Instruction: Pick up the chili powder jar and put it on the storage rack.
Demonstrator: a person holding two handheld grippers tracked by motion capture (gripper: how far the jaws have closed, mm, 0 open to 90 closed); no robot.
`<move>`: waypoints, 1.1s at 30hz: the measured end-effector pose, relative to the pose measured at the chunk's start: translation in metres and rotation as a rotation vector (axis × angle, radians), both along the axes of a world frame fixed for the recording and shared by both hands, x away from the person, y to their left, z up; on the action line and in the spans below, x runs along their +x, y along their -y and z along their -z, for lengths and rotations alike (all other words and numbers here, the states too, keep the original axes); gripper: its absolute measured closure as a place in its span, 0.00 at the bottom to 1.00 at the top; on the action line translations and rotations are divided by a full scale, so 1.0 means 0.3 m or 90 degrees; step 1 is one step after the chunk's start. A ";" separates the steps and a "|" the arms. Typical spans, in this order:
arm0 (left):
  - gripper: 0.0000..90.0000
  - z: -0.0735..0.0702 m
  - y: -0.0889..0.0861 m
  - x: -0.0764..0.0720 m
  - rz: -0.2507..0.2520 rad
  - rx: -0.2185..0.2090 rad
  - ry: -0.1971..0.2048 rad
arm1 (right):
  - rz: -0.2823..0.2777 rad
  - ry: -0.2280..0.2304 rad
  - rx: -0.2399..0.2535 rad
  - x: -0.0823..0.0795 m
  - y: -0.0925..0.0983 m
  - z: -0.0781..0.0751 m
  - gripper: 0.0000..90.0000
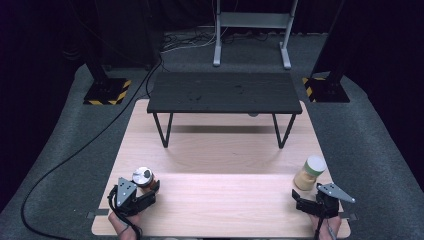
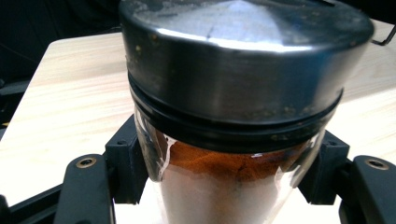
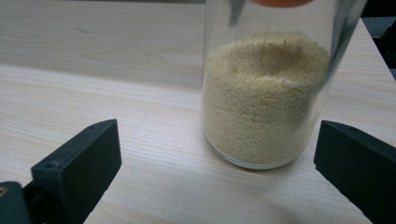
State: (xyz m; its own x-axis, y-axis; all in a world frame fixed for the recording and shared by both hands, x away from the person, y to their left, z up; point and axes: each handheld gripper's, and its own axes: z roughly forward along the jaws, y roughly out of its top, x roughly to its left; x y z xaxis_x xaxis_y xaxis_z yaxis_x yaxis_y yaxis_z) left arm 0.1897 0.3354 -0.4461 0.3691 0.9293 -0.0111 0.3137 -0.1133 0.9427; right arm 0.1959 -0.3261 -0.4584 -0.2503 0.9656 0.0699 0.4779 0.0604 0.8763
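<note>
Near the left front corner of the wooden table (image 1: 220, 200): a glass spice jar (image 1: 144, 178) with a dark metal lid (image 2: 243, 60), holding reddish-brown powder over a paler layer. Sits upright between the jaws of the left gripper (image 1: 145, 192), black pads (image 2: 125, 163) pressed against the glass on both sides, so pinched tight. Left hand (image 1: 121, 226) coming in from the near edge, gripper angled toward the far right.

Over at the right front corner: a second clear jar (image 1: 309, 173) with a pale lid, about half full of small yellowish grains (image 3: 264, 98). Standing upright on the wood. Right gripper (image 1: 305, 198) just on the near side of it, jaws spread wide, not touching the glass; jar just beyond the tips and toward the right-hand one in the right gripper view. Right hand (image 1: 327, 226) low at the near edge too.

Farther back, a small black shelf-table (image 1: 224, 92) on thin legs spanning the far part of the tabletop. Grey floor (image 1: 60, 145) all round with a black cable (image 1: 75, 150) snaking across the left side.
</note>
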 end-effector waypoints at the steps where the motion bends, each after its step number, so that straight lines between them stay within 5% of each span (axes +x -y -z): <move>1: 0.35 -0.002 0.001 0.005 0.001 0.000 0.000 | 0.000 -0.001 0.000 0.001 0.000 0.000 0.00; 33: 0.35 -0.061 0.034 0.142 0.034 0.011 -0.002 | 0.004 -0.006 -0.005 0.005 -0.007 -0.004 0.00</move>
State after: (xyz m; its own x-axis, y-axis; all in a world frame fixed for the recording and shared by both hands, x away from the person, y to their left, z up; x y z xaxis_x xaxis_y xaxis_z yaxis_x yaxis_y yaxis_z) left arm 0.2322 0.3252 -0.4278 0.4187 0.9081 0.0033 0.3092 -0.1460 0.9397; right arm 0.1975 -0.3241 -0.4571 -0.2434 0.9678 0.0647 0.4870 0.0642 0.8710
